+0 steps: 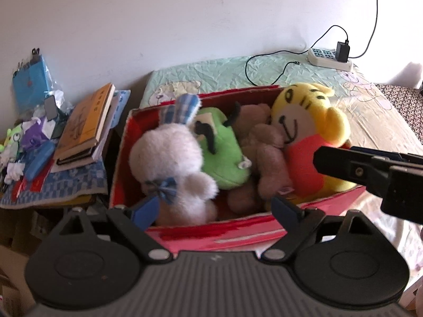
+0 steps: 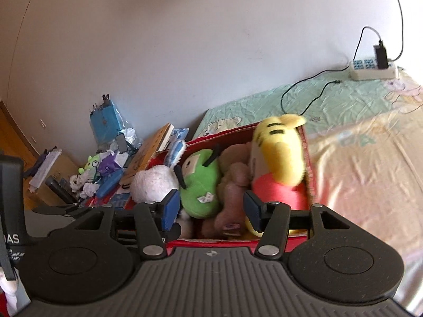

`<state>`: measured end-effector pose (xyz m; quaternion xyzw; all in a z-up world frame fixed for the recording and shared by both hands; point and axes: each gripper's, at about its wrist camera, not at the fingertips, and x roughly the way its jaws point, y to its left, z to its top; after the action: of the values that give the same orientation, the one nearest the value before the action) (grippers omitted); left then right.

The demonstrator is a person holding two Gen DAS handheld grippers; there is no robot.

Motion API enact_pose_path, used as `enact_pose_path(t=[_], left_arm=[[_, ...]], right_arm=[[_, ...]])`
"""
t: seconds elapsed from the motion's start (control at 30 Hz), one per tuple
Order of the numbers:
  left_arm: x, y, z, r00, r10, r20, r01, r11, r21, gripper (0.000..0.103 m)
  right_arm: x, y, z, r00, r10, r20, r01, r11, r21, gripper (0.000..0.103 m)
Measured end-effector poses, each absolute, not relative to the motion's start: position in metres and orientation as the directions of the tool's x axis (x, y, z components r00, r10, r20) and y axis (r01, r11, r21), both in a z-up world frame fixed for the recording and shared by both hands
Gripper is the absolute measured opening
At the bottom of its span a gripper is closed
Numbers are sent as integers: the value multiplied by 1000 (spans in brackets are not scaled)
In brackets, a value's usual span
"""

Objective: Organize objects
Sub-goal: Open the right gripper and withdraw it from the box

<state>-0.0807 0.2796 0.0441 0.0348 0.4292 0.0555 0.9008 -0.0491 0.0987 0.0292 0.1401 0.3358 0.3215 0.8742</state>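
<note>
Plush toys (image 1: 227,153) in red box (image 1: 121,163), beyond both open tongs (image 1: 215,208)

my left tool (image 1: 215,208) has a ribbed grey body, two round black discs beside it, black linkage arms with silver rivets and blue finger pads (image 1: 148,208). my right tool (image 2: 211,211) looks alike, with a small compass-like mark on its ribbed top.
</note>
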Motion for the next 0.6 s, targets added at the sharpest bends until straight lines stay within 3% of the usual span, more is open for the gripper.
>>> enact_pose_path(t=[0.23, 0.6], left_arm=[[-89, 247, 49, 627, 156, -763, -107, 988, 114, 100], [-93, 226, 45, 581, 237, -778, -197, 969, 148, 100]], right_arm=[[-52, 71, 31, 565, 646, -513, -476, 763, 437, 57], [-57, 56, 34, 558, 630, -540, -506, 774, 381, 58]])
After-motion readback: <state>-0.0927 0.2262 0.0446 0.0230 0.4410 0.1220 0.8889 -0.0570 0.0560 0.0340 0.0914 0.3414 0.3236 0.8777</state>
